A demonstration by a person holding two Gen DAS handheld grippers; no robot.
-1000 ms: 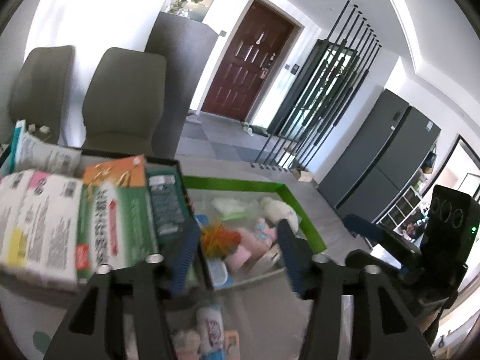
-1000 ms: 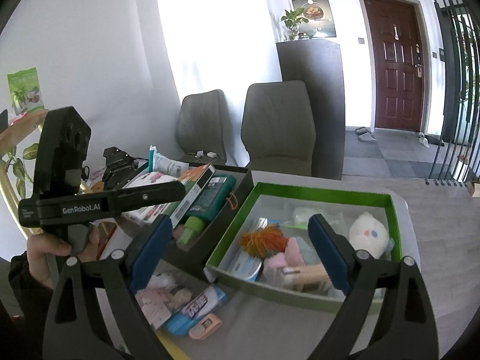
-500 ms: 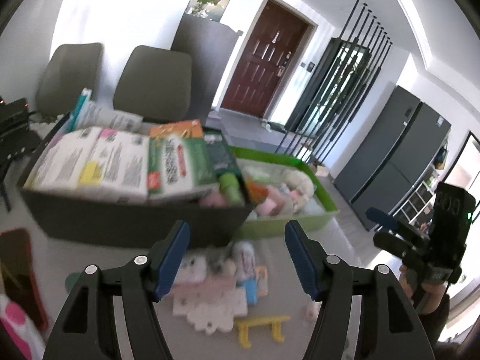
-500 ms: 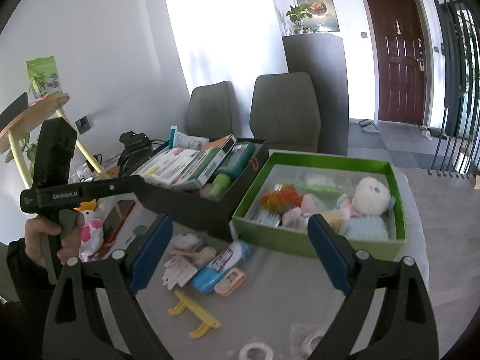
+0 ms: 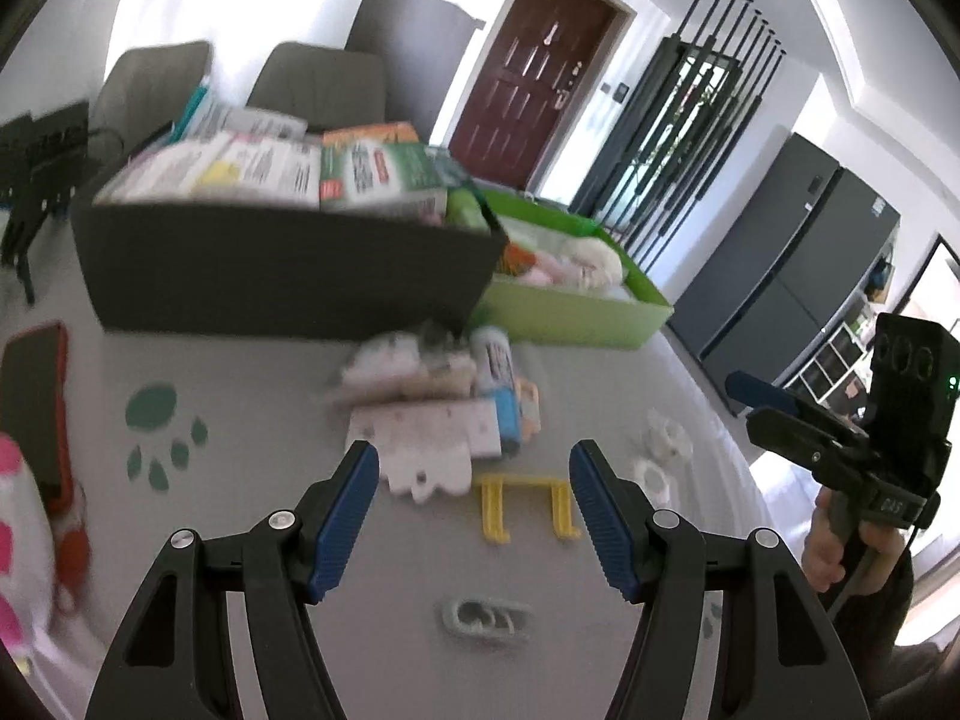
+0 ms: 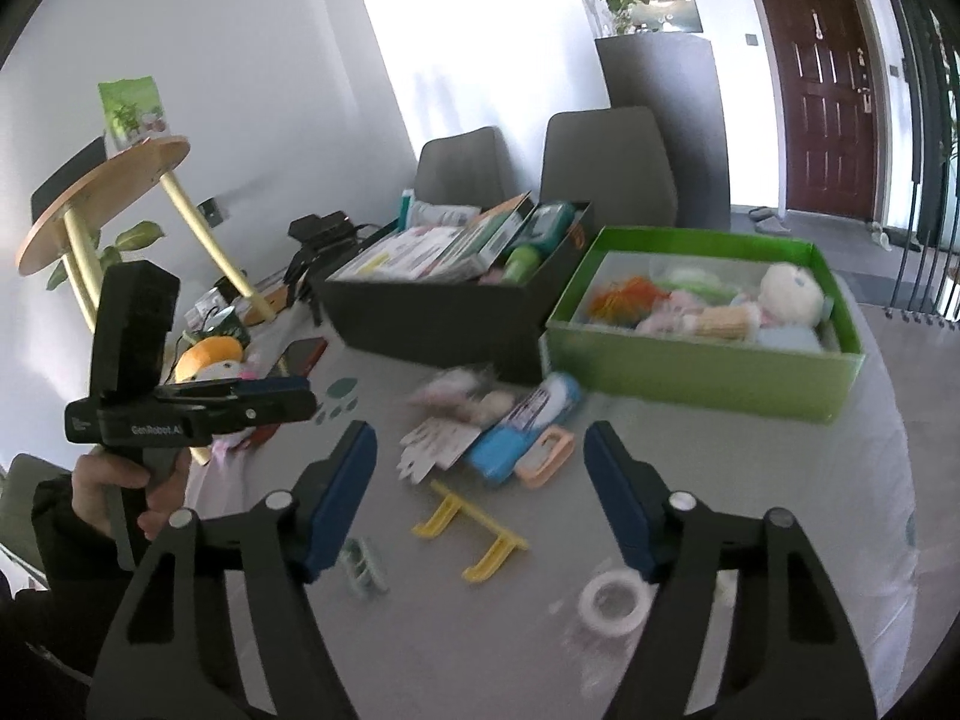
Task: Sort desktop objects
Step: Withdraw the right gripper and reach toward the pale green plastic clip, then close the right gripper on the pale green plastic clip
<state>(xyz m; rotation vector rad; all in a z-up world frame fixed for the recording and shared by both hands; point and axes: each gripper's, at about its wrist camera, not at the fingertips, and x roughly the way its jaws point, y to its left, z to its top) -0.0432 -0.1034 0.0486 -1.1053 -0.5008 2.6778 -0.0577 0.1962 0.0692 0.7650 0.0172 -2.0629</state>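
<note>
Loose items lie on the grey table: a yellow plastic bracket (image 5: 525, 507) (image 6: 470, 531), a white card (image 5: 420, 444) (image 6: 438, 441), a blue-white tube (image 5: 498, 384) (image 6: 528, 426), a peach clip (image 6: 546, 456), a grey-green clip (image 5: 486, 617) (image 6: 362, 567) and a tape roll (image 6: 612, 597). My left gripper (image 5: 474, 510) hangs open over the bracket, empty. My right gripper (image 6: 480, 492) is above the same spot, its jaws closing with nothing between them. Behind stand a black box (image 5: 282, 270) (image 6: 432, 315) of packets and a green box (image 5: 570, 306) (image 6: 708, 366) of soft toys.
A red-cased phone (image 5: 33, 402) and a pink-white plush (image 5: 18, 546) lie at the table's left. Two white tape rolls (image 5: 660, 450) sit to the right. Two grey chairs (image 6: 606, 162) stand behind the boxes. A round wooden side table (image 6: 102, 198) is at far left.
Both grippers have drawn back from over the boxes and sunk toward the near table, so the loose items now lie under them. The right gripper's jaws have narrowed.
</note>
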